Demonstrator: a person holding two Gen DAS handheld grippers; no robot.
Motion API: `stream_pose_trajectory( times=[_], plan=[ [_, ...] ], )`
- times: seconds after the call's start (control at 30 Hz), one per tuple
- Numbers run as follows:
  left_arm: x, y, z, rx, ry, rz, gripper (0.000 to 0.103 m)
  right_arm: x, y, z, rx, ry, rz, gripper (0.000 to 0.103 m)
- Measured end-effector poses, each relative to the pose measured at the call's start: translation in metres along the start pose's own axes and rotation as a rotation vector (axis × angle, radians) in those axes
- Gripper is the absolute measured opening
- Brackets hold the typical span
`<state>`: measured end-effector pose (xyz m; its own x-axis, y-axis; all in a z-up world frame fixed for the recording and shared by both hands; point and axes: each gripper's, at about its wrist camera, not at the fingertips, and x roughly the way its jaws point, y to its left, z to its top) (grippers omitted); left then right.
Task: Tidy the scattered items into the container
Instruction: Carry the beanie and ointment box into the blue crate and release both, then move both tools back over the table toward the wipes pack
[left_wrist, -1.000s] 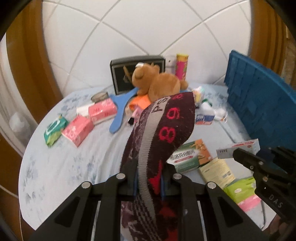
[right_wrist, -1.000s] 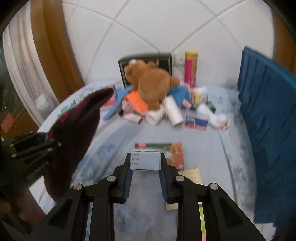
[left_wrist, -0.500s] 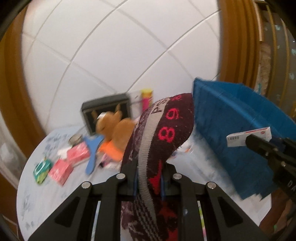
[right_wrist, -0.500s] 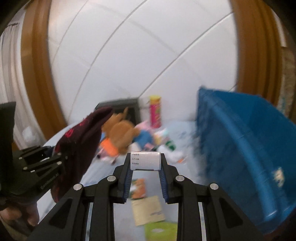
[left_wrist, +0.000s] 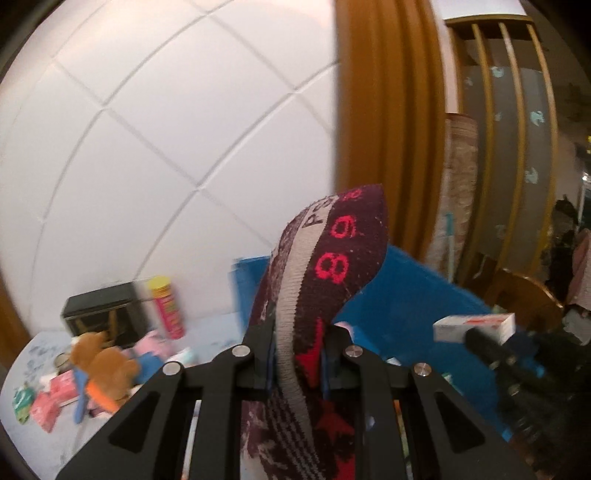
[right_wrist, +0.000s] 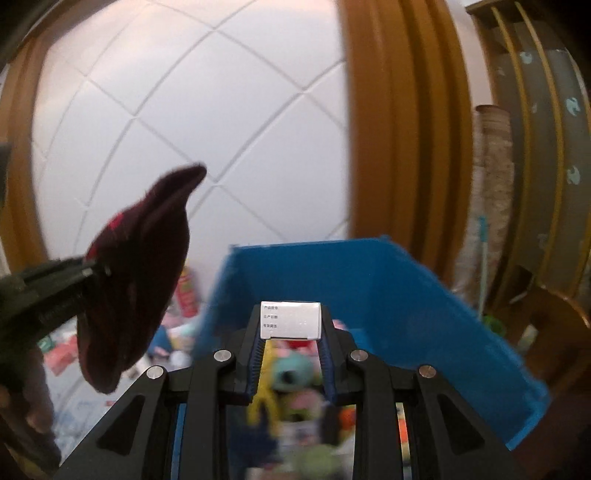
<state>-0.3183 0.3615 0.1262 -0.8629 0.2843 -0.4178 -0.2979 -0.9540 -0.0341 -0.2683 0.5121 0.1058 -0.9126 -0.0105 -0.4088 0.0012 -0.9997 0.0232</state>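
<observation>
Blue container (right_wrist: 369, 295) lies directly ahead of and below the right gripper (right_wrist: 290, 332), whose fingers clamp a small white box (right_wrist: 290, 320) over its open mouth. The left gripper (left_wrist: 297, 354), pinching a maroon sock (left_wrist: 325, 266), is off to the container's left side, so the right hand looks nearer to dropping.

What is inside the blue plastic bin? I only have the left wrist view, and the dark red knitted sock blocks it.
Observer: The blue plastic bin already holds a blurred jumble, including something teal and round.
Operator: Is the right tool gripping its box squarely?
Observer: The right tool is shut on the small white cardboard box, pinched at the very tips, printed end towards the camera.
Operator: And my sock?
Observer: From that side the dark red knitted sock appears left of the bin's rim.
</observation>
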Motion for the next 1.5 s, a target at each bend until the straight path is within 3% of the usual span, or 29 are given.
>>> stream_pose_trajectory(
  times=[0.13,0.3,0.33,0.37,0.4,0.47,0.5,0.9,1.5],
  plan=[
    [0.022,-0.047,0.003,0.017,0.047,-0.034,0.017,0.009,-0.051,0.002,0.015,0.015,-0.016,0.026],
    [0.047,-0.073,-0.011,0.026,0.127,-0.027,0.021,0.015,-0.091,-0.004,0.039,0.034,-0.018,0.029],
    [0.049,-0.076,-0.014,0.031,0.137,-0.020,0.025,0.017,-0.096,-0.006,0.044,0.038,-0.021,0.035],
    [0.052,-0.080,-0.018,0.039,0.146,-0.011,0.040,0.018,-0.101,-0.008,0.046,0.041,-0.029,0.052],
    [0.054,-0.083,-0.021,0.046,0.153,0.000,0.058,0.020,-0.104,-0.011,0.049,0.044,-0.036,0.080],
    [0.054,-0.087,-0.026,0.052,0.140,0.024,0.086,0.025,-0.109,-0.017,0.051,0.048,-0.043,0.102],
    [0.053,-0.088,-0.027,0.053,0.134,0.037,0.090,0.027,-0.112,-0.019,0.053,0.049,-0.045,0.102],
    [0.044,-0.073,-0.052,0.015,0.172,0.088,0.091,0.030,-0.124,-0.036,0.090,0.096,-0.041,0.103],
    [-0.008,-0.031,-0.099,-0.029,0.186,0.125,0.091,-0.008,-0.076,-0.060,0.049,0.095,-0.009,0.103]
  ],
)
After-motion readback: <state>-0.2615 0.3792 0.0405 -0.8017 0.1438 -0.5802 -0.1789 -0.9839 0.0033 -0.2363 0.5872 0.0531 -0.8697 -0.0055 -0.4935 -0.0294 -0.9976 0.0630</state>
